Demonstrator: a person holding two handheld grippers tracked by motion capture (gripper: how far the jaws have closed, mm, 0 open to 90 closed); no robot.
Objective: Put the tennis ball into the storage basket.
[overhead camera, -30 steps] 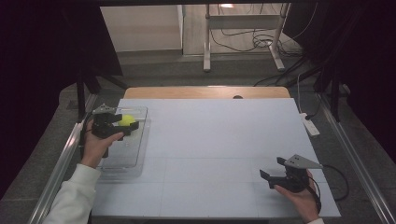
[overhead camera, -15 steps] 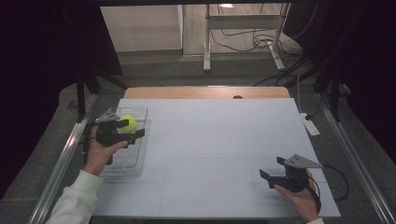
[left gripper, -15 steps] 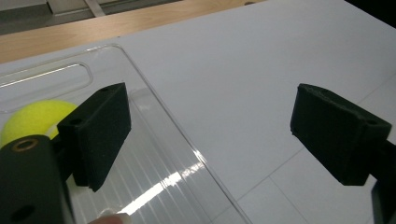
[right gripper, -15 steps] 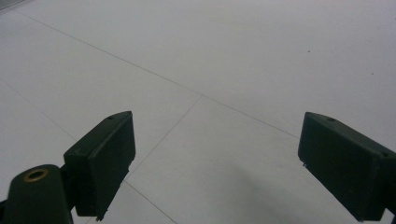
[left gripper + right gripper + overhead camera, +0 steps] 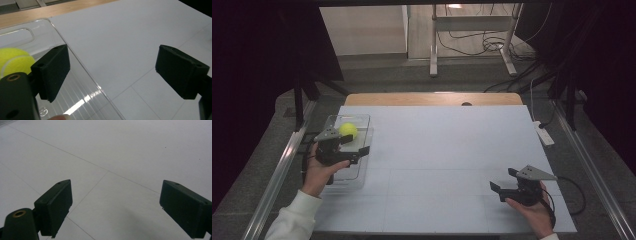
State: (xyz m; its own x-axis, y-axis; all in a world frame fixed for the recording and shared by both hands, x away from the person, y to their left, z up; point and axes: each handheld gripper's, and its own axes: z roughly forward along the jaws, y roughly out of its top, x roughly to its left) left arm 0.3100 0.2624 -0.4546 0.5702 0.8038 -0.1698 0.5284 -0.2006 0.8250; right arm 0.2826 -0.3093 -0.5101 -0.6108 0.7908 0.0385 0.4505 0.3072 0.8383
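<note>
High view: tennis ball (image 5: 348,130) in clear tray (image 5: 358,176)

Tennis ball (image 5: 15,62) partly behind tool

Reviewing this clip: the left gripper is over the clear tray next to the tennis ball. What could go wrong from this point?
1. The left gripper has its jaws open astride the clear tray's side wall; closing or moving sideways could knock or drag the light tray.
2. The tennis ball lies loose in the tray, outside the jaws; a nudge could send it rolling.
3. The tray sits near the table's left edge, so a push that way might tip it off.
</note>
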